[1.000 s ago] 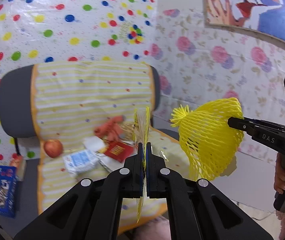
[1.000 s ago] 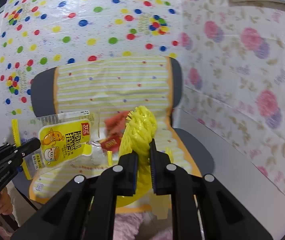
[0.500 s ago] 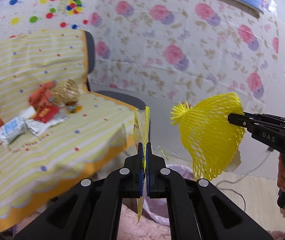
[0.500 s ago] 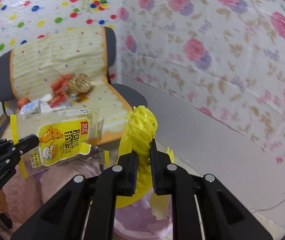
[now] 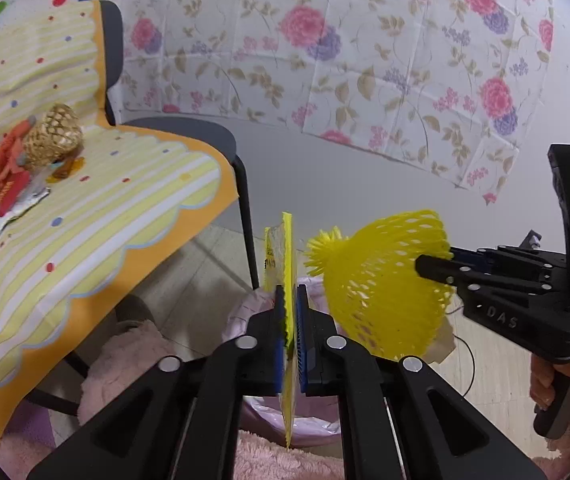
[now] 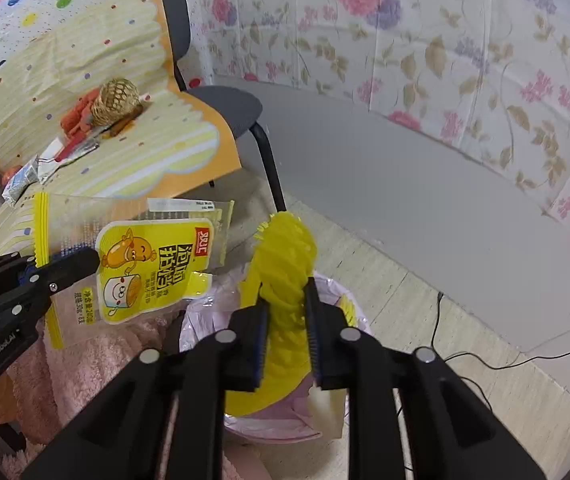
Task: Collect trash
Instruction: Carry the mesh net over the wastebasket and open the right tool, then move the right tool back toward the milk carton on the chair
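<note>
My left gripper (image 5: pixel 290 300) is shut on a flat yellow snack bag (image 5: pixel 285 256), seen edge-on; the right wrist view shows the bag's printed face (image 6: pixel 145 268) held by the left gripper (image 6: pixel 85 260). My right gripper (image 6: pixel 285 312) is shut on a yellow foam fruit net (image 6: pixel 281 264); it also shows in the left wrist view (image 5: pixel 381 284) at the right gripper's tips (image 5: pixel 425 266). Both items hang above a bin lined with a pink bag (image 6: pixel 333 288), whose rim also shows in the left wrist view (image 5: pixel 313 284).
A chair with a yellow striped cover (image 5: pixel 97 208) stands to the left, holding a woven brown ball (image 5: pixel 51 136), red wrappers (image 5: pixel 5 188) and foil scraps. A pink fluffy rug (image 6: pixel 85 368) lies by the bin. A black cable (image 6: pixel 525 352) runs along the floor by the grey wall base.
Both grippers have swung right and down from facing the chair to over the pink-lined bin, each holding its item. The chair has shifted to the left of both views.
</note>
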Demonstrator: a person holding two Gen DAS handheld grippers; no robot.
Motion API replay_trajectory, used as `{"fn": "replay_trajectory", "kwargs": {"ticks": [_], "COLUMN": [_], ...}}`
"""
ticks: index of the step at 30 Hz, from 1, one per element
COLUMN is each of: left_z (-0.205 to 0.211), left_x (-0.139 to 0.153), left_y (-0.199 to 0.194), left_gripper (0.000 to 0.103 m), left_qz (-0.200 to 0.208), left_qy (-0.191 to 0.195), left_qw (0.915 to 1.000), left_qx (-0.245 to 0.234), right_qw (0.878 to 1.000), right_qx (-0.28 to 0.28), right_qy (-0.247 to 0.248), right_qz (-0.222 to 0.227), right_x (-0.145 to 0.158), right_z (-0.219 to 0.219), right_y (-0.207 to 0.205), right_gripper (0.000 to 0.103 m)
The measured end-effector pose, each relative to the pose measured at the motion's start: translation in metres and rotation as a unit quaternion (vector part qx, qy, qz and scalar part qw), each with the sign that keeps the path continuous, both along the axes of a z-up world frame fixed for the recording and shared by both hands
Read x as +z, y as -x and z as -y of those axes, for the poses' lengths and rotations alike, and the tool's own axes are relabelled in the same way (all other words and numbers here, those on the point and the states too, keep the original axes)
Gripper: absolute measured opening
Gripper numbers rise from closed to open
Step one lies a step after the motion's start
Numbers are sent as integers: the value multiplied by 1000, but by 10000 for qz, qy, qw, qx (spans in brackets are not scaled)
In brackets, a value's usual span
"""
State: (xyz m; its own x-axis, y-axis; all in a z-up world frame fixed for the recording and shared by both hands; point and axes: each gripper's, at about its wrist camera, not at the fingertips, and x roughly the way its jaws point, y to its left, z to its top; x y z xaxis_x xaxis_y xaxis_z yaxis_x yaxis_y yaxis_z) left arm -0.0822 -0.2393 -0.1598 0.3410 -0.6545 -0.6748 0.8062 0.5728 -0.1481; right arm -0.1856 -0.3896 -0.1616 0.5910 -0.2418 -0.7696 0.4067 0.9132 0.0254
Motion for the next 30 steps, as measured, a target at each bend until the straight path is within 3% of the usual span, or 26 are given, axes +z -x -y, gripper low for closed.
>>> {"fn": "replay_trajectory", "kwargs": {"ticks": [2,3,4,7,10,20,26,30], "left_z": [4,7,8,9,1,-56,-98,-133], "left_x": [-3,-4,-5,-2,6,31,46,50], "left_y": [-4,-7,-8,-11,-14,-21,-29,-45], "left_gripper": [24,37,41,41,42,42,43,50], "left_qz": [-89,-152,-174,-162,-52,319,535,595], "left_qy": [-35,-36,-18,-2,16,38,41,72], "left_qw": [10000,9999,9998,9999,9998,9941,9843,9726], "left_qx": [-24,-14,-4,33,187,1037,1680,2248], "right_qw": [9999,9998,9998,9997,9999,9979,9922,9863], "right_qx": [-5,-1,1,-25,-51,362,1008,1440], "right_qy": [-42,-57,-68,-129,-102,89,81,90], "right_qz": [-130,-164,-178,-215,-128,532,735,797], "right_x": [-9,-13,-16,-19,-12,51,71,80], "right_z": [3,4,5,10,13,-7,-41,-66], "right_y": [-6,-9,-11,-14,-12,-11,-38,-65], "right_gripper": [38,44,45,52,52,52,52,52]}}
